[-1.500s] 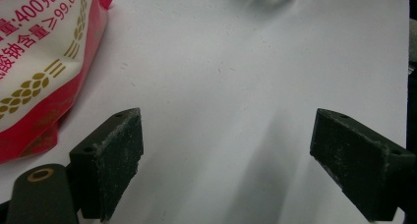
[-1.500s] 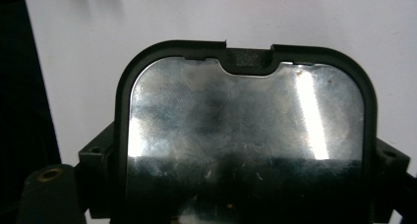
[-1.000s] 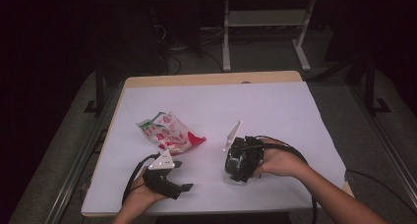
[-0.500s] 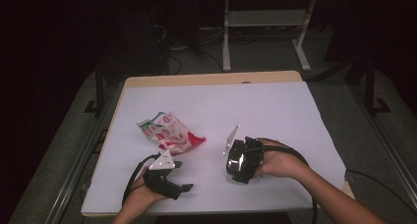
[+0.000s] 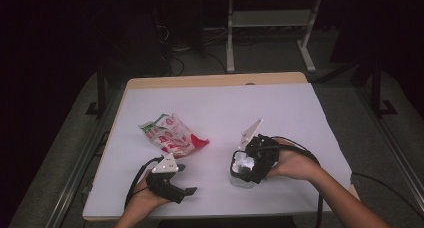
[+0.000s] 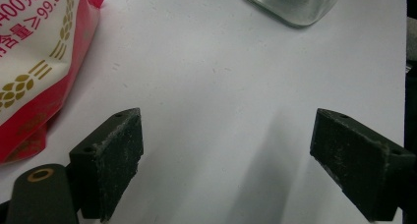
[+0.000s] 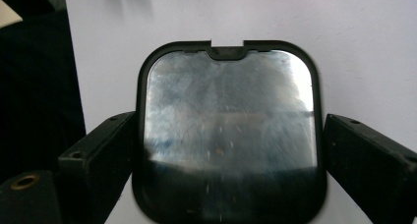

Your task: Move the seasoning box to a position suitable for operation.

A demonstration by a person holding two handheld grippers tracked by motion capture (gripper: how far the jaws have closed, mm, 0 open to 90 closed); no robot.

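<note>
Right tool [image 7: 223, 150] clamps a black-lidded glass jar [image 7: 228, 130]; left tool [image 6: 246, 160] gapes wide, holding nothing.

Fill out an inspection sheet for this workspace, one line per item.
Surface: white table, wooden far edge.
Job's things: glass jar with black-rimmed lid, between the right gripper's jaws; red-and-white food bag lying left of centre.
Clutter: nothing seen.
Grippers: left gripper open, holding nothing; right gripper around the lid, contact unclear.
Cables: black cable trails from the left gripper.
Surroundings: dark floor, white frame legs behind.
</note>
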